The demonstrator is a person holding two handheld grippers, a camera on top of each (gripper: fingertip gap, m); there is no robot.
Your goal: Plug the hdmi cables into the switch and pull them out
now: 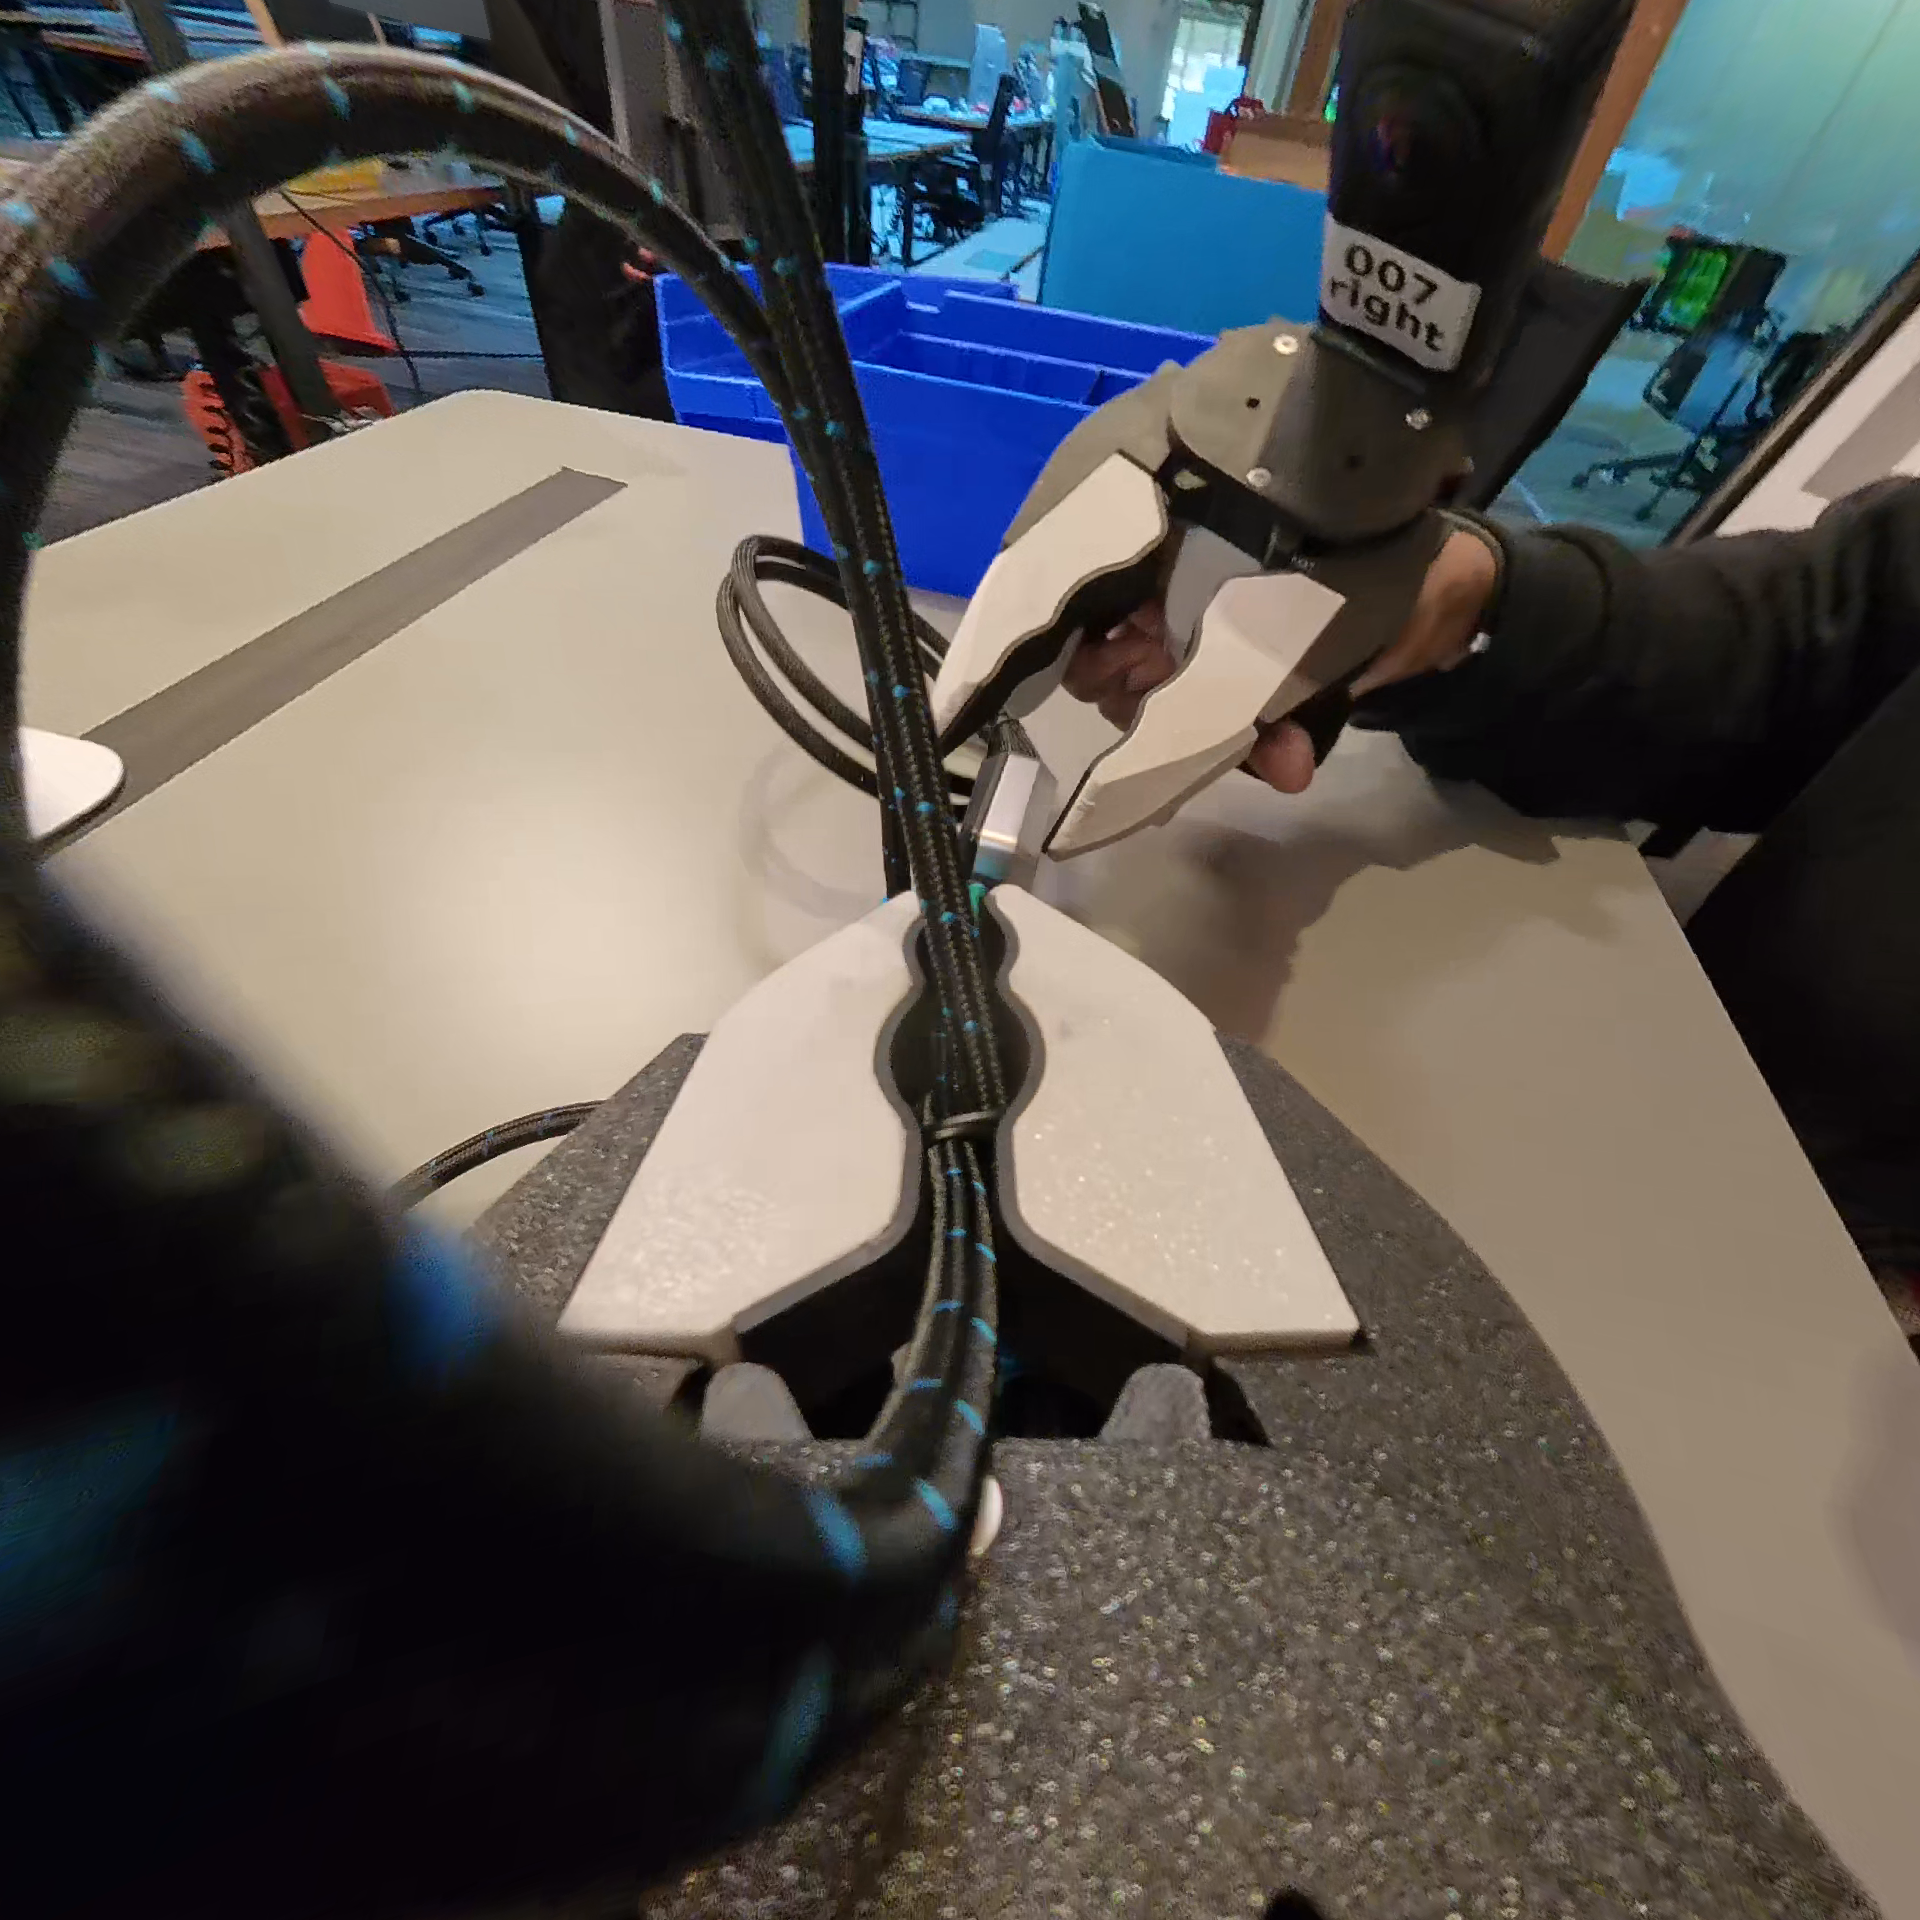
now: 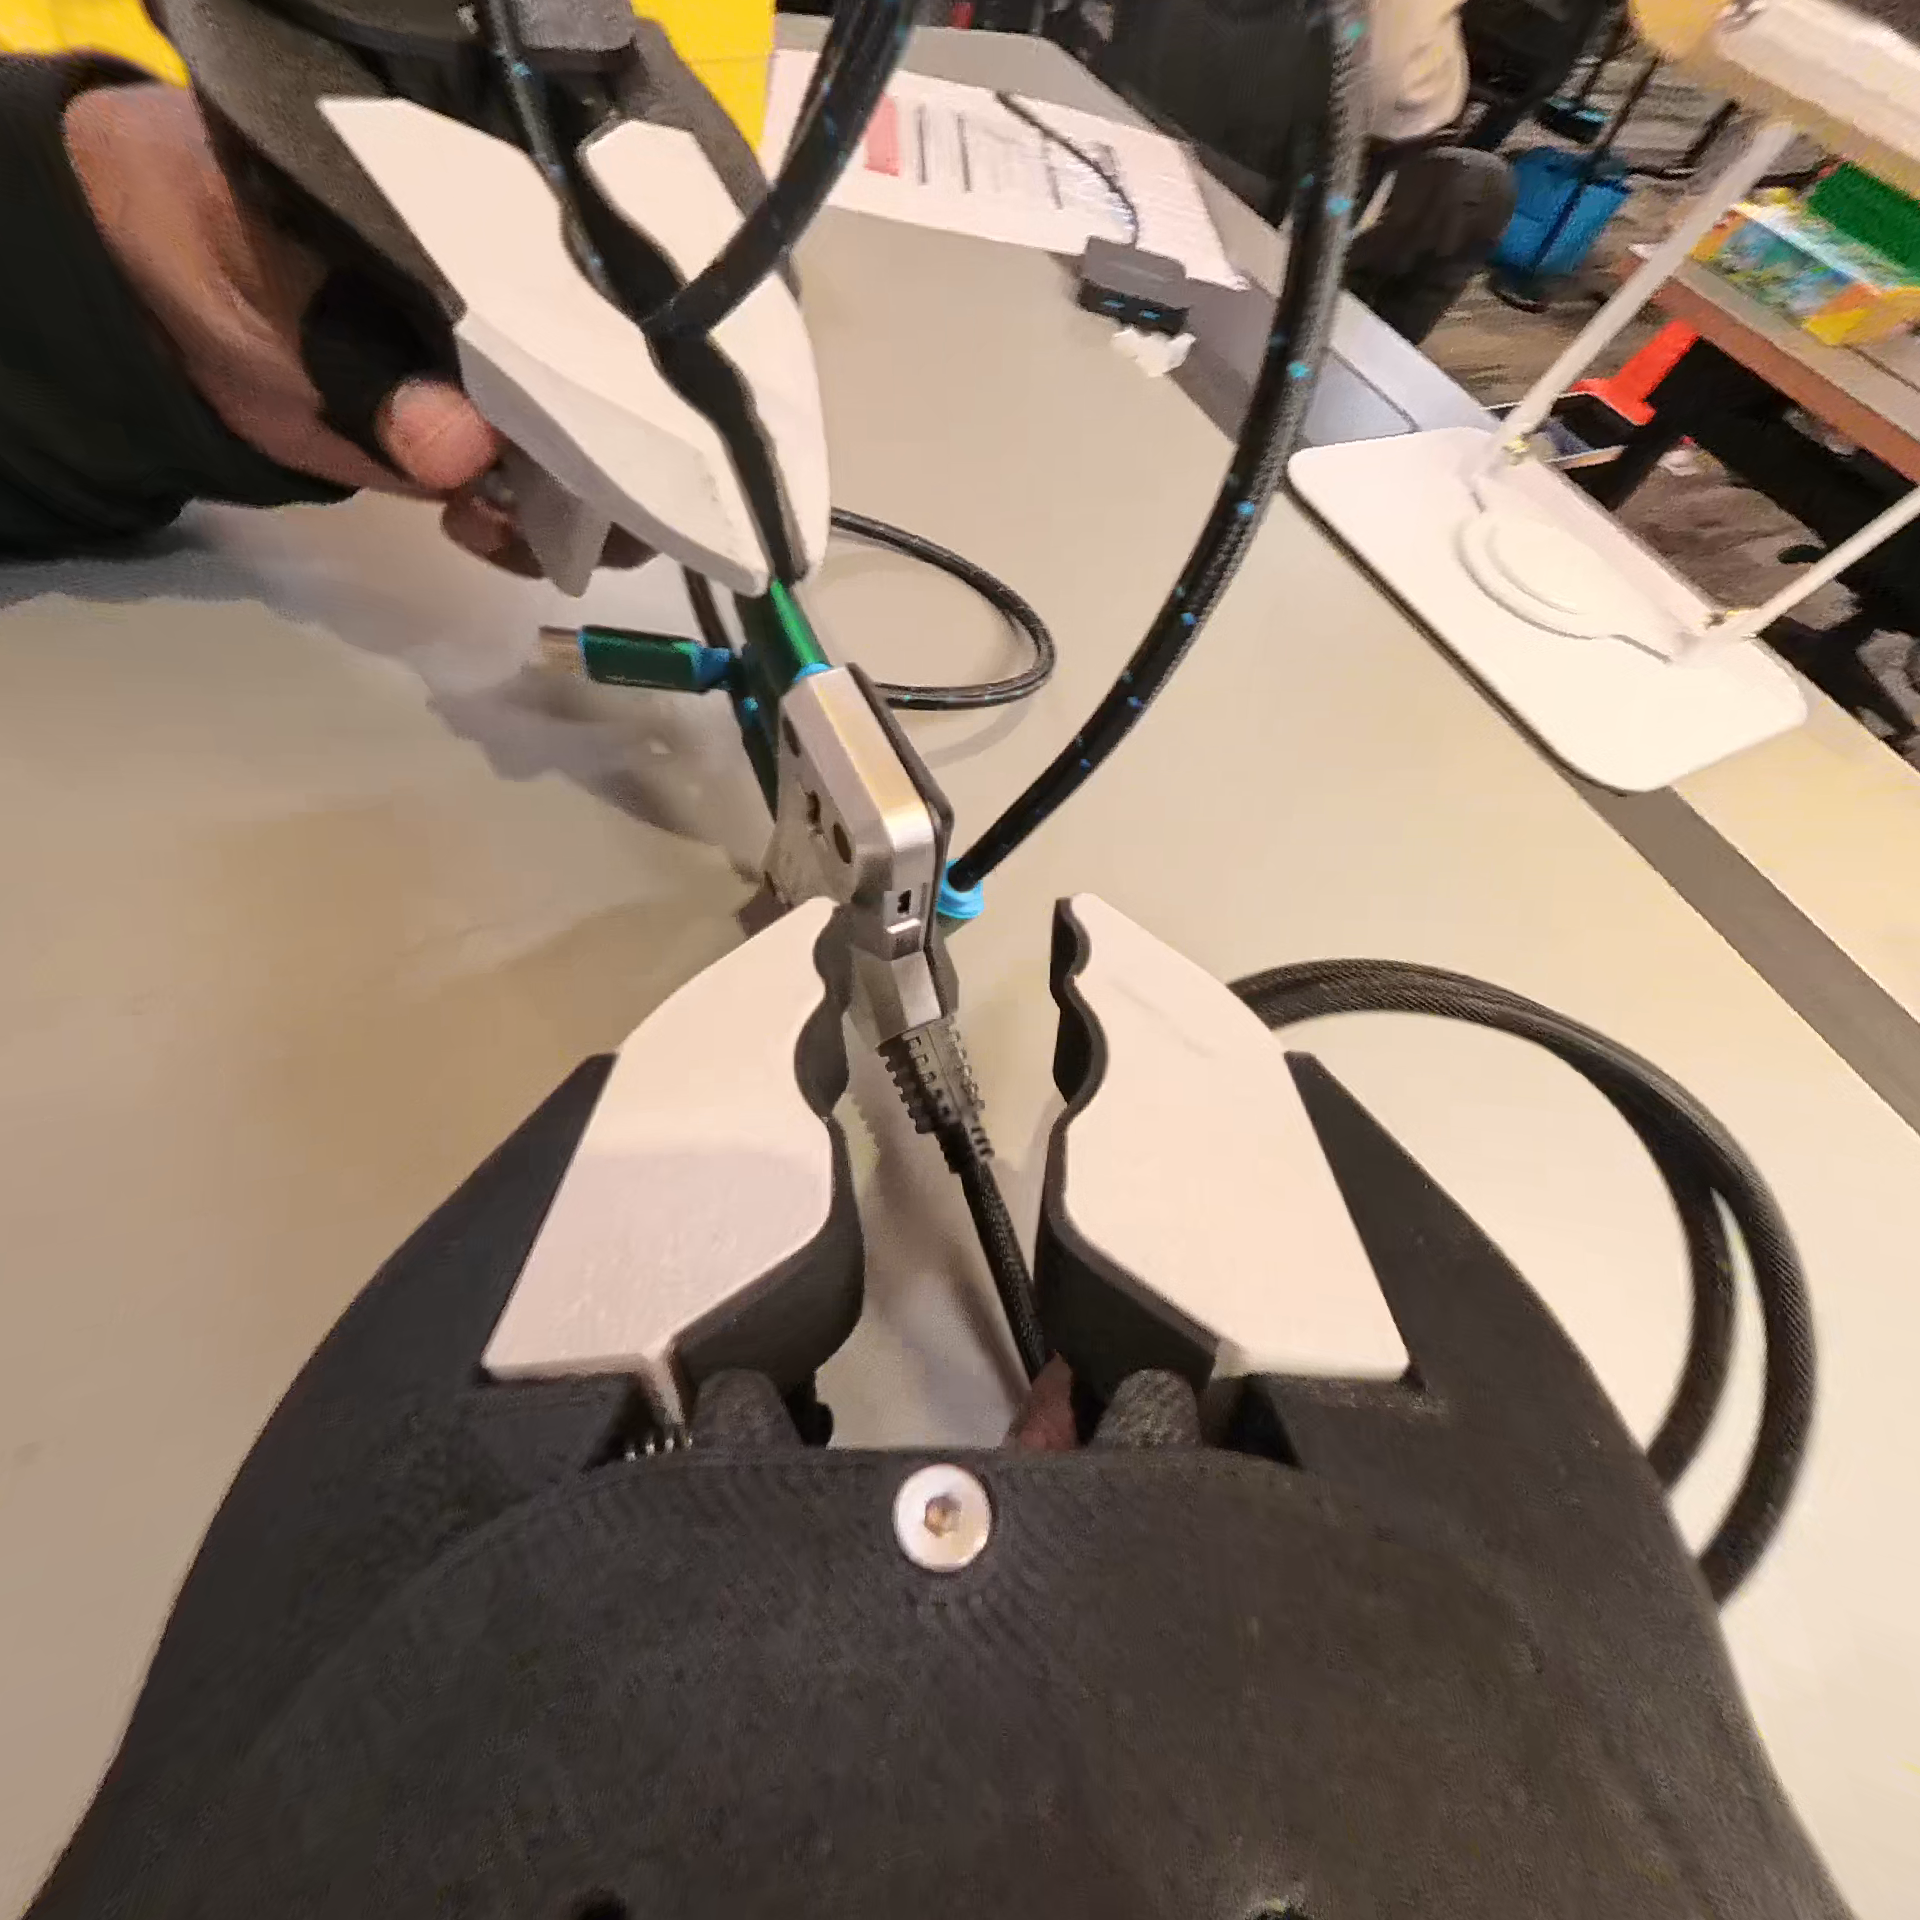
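Observation:
The silver HDMI switch hangs tilted above the table, its black pigtail cable running back between my right fingers. My right gripper is open, jaws on either side of the switch's lower end; it also shows in the left wrist view. My left gripper is shut on a black braided, blue-flecked HDMI cable, just above its green plug seated in the switch's top. A second blue-flecked cable enters the switch's right side. A loose green plug points left beside the switch.
A blue plastic bin stands at the far table edge. A white lamp base sits to the right, with a small grey hub and a printed sheet beyond. Black cable loops lie on the grey table. The grippers' ends are close to 7 cm from one another.

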